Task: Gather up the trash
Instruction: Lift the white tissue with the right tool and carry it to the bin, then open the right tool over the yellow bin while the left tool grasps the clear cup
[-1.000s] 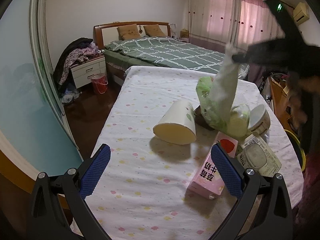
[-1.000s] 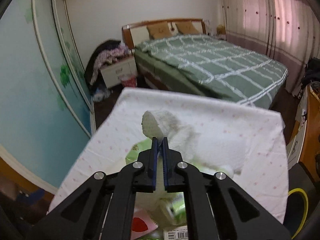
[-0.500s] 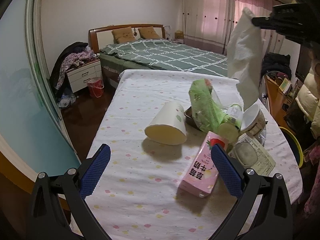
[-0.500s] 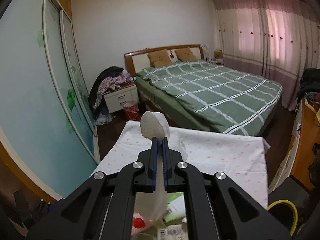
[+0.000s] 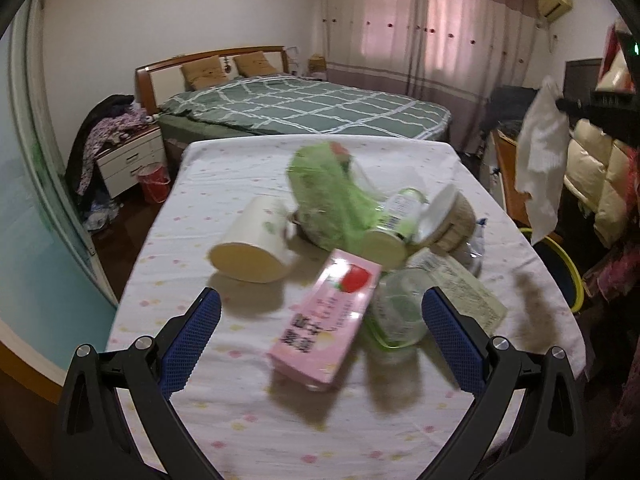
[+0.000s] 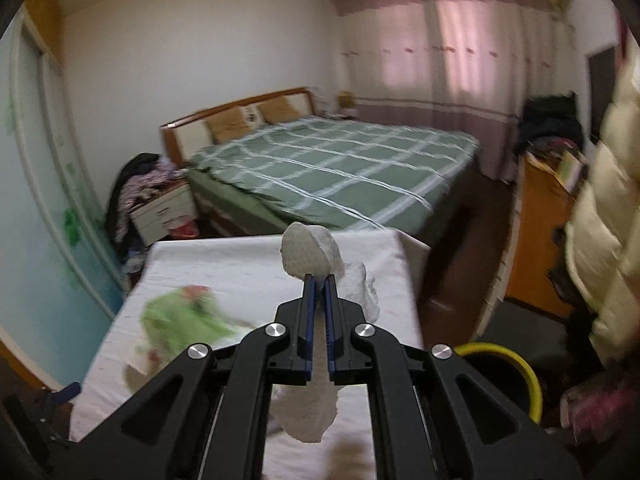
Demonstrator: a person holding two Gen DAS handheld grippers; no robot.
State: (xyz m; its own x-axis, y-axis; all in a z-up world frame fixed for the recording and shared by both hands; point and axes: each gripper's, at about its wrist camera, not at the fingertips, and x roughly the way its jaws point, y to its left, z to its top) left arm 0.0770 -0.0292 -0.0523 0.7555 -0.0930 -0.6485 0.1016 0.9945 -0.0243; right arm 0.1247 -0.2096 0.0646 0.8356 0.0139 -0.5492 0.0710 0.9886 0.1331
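My right gripper (image 6: 319, 280) is shut on a white paper towel (image 6: 310, 252), which hangs below the jaws; in the left wrist view the towel (image 5: 540, 160) dangles high at the right, past the table edge. My left gripper (image 5: 320, 320) is open and empty above the table (image 5: 200, 400), with a pink carton (image 5: 324, 324) between its fingers. Behind it lie a white paper cup (image 5: 252, 248), a green plastic bag (image 5: 332, 200), a clear plastic lid (image 5: 396, 308) and a round tub (image 5: 452, 220).
A black bin with a yellow rim (image 6: 500, 376) stands on the floor right of the table, also in the left wrist view (image 5: 560, 268). A green-quilted bed (image 5: 304, 108), a nightstand (image 5: 128, 160) and a red bucket (image 5: 154, 180) lie behind. A person in a cream jacket (image 6: 608, 220) stands at the right.
My right gripper has lifted the paper towel off the pile and carried it right, beyond the table edge toward the bin. My left gripper has moved closer to the pink carton.
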